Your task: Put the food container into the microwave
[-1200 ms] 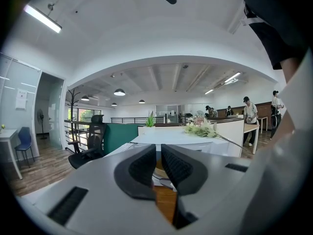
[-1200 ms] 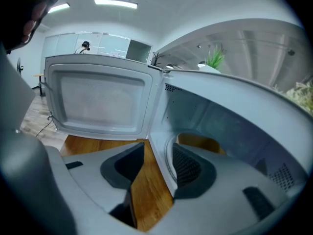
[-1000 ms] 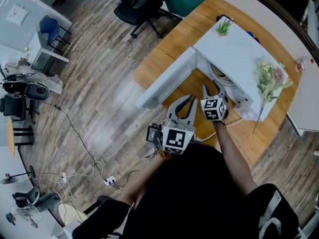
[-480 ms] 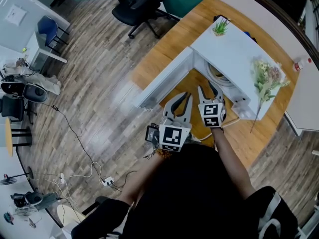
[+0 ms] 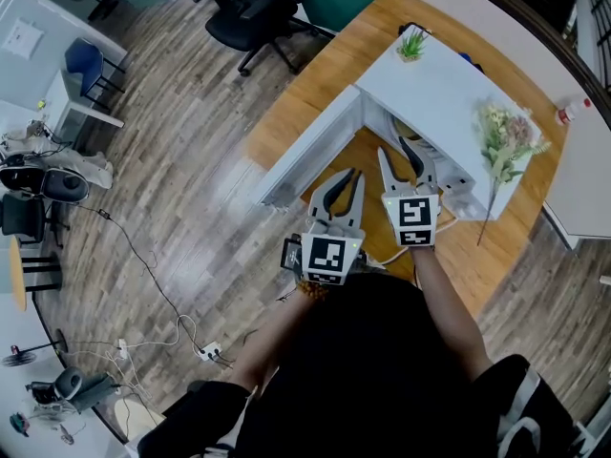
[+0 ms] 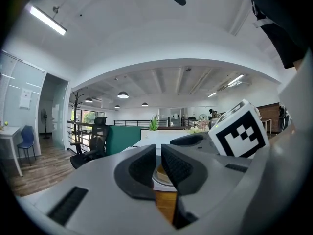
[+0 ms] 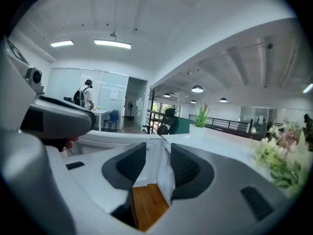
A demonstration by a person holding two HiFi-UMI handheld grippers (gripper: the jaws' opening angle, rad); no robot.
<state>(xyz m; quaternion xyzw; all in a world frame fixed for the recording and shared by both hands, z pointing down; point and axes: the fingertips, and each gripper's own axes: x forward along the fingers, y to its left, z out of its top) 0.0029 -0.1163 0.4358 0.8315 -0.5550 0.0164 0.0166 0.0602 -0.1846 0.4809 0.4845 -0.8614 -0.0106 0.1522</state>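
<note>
Seemingly the container sits just inside the microwave. The left gripper is barely parted, the right gripper wider, both empty. Swinging the door shut could clip it if it juts out.

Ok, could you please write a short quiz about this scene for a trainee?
1. What stands on the white box-shaped microwave? A) a red kettle B) a small green potted plant C) a glass cup
2. True or false: the microwave's door is shut.
3. What does the left hand-held gripper or the right hand-held gripper hold?
Key: 1 B; 2 false, it stands open; 3 nothing, both have their jaws apart and empty.
</note>
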